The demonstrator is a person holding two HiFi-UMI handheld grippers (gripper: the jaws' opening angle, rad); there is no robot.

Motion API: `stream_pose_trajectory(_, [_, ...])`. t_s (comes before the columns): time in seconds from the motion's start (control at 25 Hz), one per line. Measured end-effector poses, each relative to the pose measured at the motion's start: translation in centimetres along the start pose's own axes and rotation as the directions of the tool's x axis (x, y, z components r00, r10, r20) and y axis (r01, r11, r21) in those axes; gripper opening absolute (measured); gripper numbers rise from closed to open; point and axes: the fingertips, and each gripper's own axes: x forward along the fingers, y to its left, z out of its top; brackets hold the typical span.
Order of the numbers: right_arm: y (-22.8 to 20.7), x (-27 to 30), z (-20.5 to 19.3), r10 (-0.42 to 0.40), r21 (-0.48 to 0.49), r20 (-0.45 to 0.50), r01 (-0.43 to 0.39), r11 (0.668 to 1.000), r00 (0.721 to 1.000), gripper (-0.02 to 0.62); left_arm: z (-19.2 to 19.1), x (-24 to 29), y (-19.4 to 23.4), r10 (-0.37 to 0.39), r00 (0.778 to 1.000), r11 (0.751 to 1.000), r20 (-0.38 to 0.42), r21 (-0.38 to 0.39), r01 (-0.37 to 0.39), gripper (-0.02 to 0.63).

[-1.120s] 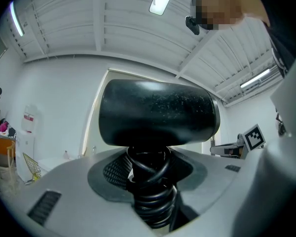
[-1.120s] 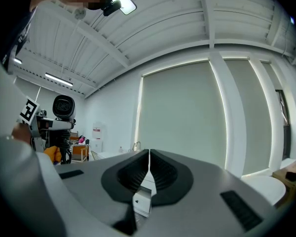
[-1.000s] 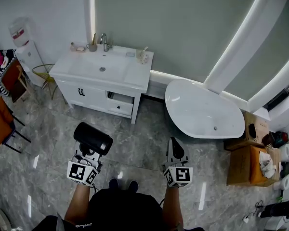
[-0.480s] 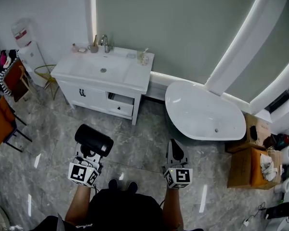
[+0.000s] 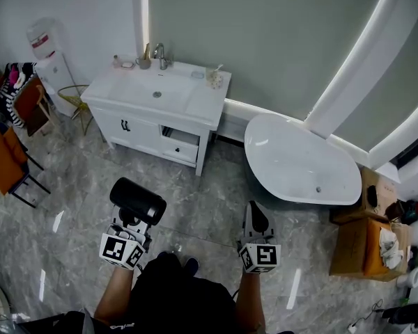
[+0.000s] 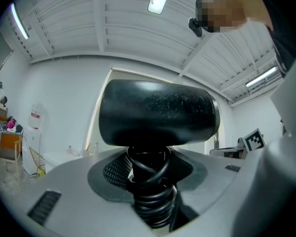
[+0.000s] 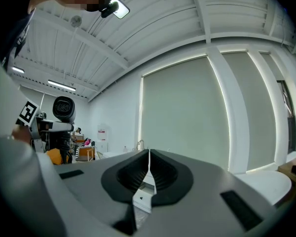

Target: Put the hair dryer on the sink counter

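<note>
My left gripper [image 5: 134, 219] is shut on the handle of a black hair dryer [image 5: 136, 200], with its coiled cord wrapped round the handle between the jaws. In the left gripper view the dryer's barrel [image 6: 158, 113] lies crosswise above the jaws. The right gripper [image 5: 256, 218] is shut and holds nothing; its jaws meet in the right gripper view [image 7: 148, 174]. The white sink counter [image 5: 202, 101] stands ahead across the floor, well clear of both grippers. From the right gripper view the hair dryer [image 7: 63, 109] shows at far left.
A faucet [image 5: 160, 51], cups and small bottles line the counter's back edge. The vanity has a drawer [image 5: 180, 149] pulled partly out. A white bathtub [image 5: 299, 162] lies to the right, cardboard boxes [image 5: 366, 239] beyond it. Chairs [image 5: 14, 158] and a water dispenser [image 5: 52, 65] stand left.
The sink counter and bathtub have shifted slightly right and up in the head view. Both grippers keep their places; the hair dryer stays held.
</note>
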Motion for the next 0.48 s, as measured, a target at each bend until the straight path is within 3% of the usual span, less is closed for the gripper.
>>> stream_pose_trajectory(0.48, [-0.48,0.2,-0.2,0.033,-0.005,-0.004,-0.033,0.999,0.999,0.031,-0.6,-0.21,-0.45,0.038,0.999,0.999,-0.004,-0.009,-0.039,0.215])
